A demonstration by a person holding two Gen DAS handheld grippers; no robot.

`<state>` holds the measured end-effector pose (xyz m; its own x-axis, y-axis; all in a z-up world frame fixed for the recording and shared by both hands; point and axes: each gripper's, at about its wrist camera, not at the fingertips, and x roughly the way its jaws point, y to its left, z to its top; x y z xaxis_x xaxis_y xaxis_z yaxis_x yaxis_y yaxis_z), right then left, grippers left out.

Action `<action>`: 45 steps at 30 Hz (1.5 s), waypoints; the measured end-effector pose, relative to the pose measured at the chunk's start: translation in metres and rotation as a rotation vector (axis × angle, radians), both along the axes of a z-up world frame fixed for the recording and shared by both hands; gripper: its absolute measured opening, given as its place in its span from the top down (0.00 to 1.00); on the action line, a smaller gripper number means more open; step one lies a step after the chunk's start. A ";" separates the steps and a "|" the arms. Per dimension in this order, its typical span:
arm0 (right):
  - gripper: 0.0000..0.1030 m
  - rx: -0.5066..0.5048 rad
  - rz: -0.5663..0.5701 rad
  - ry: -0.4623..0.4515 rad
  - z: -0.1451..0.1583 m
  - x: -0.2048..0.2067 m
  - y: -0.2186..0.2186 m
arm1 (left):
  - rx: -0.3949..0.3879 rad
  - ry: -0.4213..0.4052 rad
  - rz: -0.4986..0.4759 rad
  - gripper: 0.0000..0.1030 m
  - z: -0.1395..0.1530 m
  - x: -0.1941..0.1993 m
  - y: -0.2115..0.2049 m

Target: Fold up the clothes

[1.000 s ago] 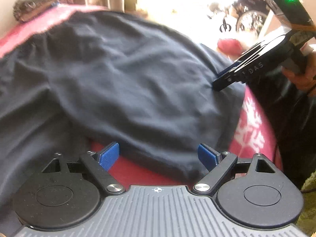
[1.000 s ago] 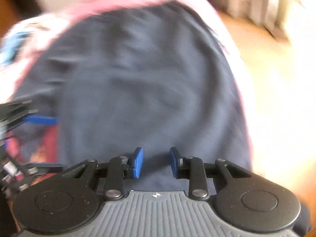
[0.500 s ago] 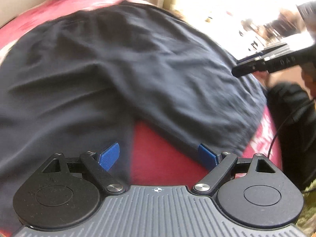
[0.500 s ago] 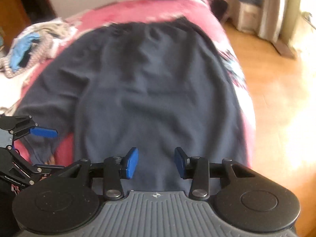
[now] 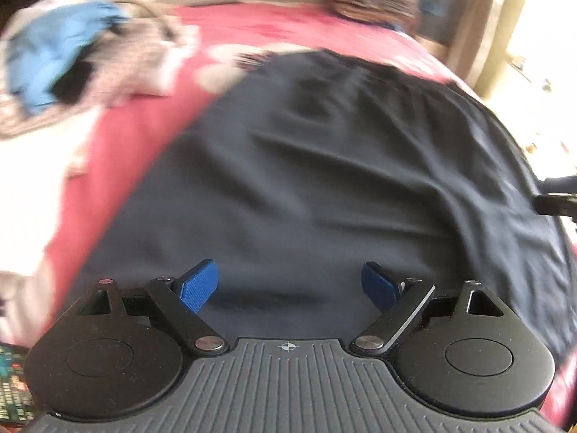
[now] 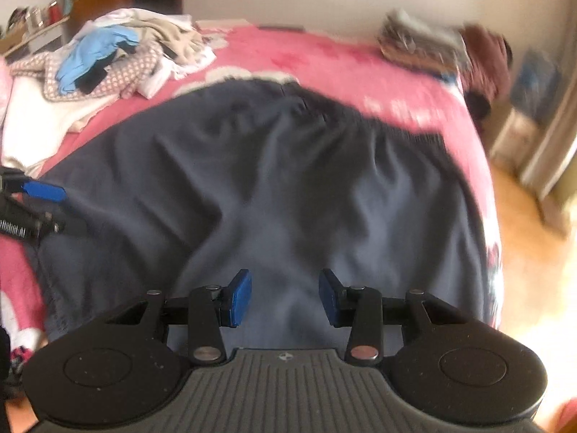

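We're panning left gripper (image 5: 289,286) off the bedspread (image 5: 151,122) onto the garment (image 5: 324,166); both it and right gripper (image 6: 285,297) are staying spread, empty.

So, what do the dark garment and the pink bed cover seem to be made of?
Dark garment: looks like soft, matte woven or knit cloth, perhaps cotton; it lies in loose wrinkles without shine. Pink bed cover: seems a plush, fleece-like blanket with white pattern; blur leaves this uncertain.

A pink bed (image 6: 324,68) carries dark trousers (image 6: 288,187) and heaped laundry (image 6: 108,61).
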<state>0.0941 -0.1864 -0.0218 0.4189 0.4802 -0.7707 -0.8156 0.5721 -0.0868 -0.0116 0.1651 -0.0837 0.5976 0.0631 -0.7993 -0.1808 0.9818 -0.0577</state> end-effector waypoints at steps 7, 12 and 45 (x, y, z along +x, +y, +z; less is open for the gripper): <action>0.50 0.115 0.079 0.059 0.019 0.027 0.058 | 0.105 0.000 0.168 0.16 -0.006 0.008 0.037; 0.47 0.205 0.039 0.237 0.018 0.074 0.106 | 0.146 -0.027 0.237 0.20 -0.007 0.008 0.050; 0.40 0.184 -0.158 0.625 -0.034 0.193 0.245 | 0.071 -0.114 0.156 1.00 -0.012 0.004 0.060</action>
